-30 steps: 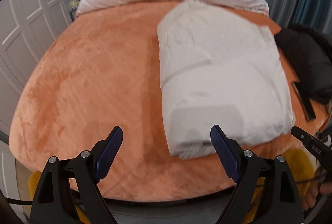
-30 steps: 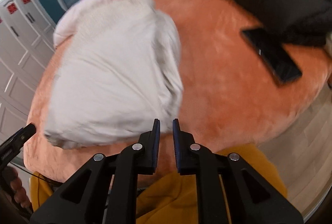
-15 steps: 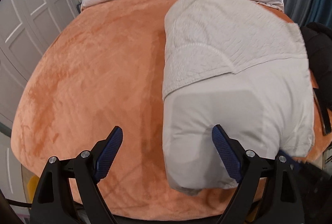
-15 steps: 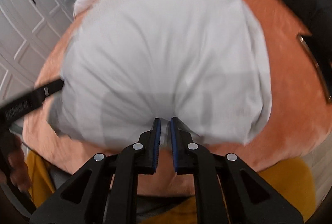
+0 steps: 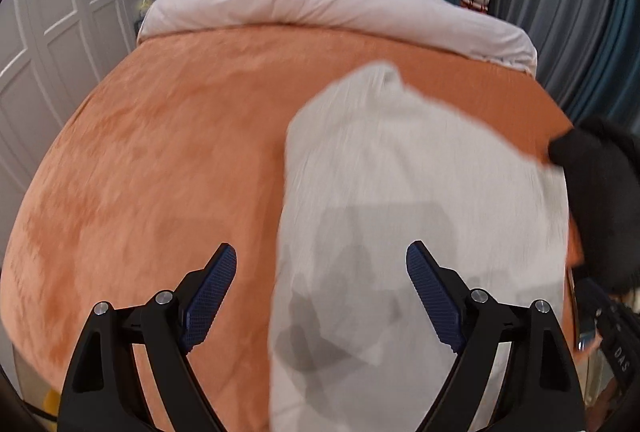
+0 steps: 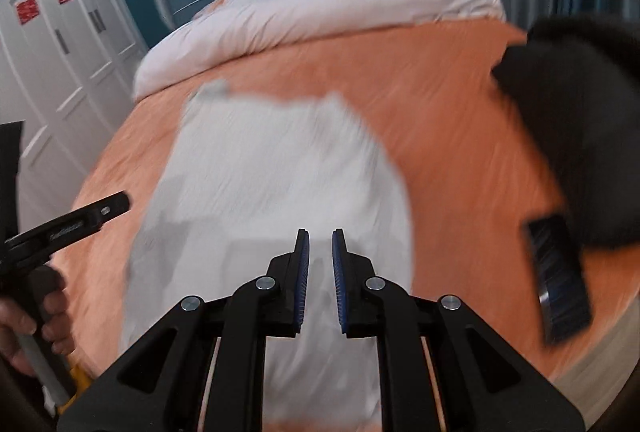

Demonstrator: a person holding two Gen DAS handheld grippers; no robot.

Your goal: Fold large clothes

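**Ana:** Left wrist view first, from the left edge across. What is there?

**Ben:** White wardrobe doors (image 5: 48,52), then bare orange blanket (image 5: 160,152). The left gripper (image 5: 320,246) hangs over it with jaws wide and easing slightly inward. Nothing is pressed between them.

**Ana:** And the garment?

**Ben:** The white folded garment (image 5: 400,172) lies flat on the blanket, right of centre, with its near end at the bed's foot. The right gripper (image 6: 321,232) is above that near end. Its jaws are narrow and parting a little, and the slit between them shows no cloth pinched.

**Ana:** So which step is in hand?

**Ben:** Probably between folds: one fold looks laid down, with both tools free. The next move calls for each gripper to take a corner of one end and carry it over evenly.

**Ana:** Is anything in the way?

**Ben:** Further right, a black garment (image 5: 600,184) touches the white one's far right edge. A dark phone (image 6: 560,272) lies just beside the black one. A wide fold to that side could catch either.
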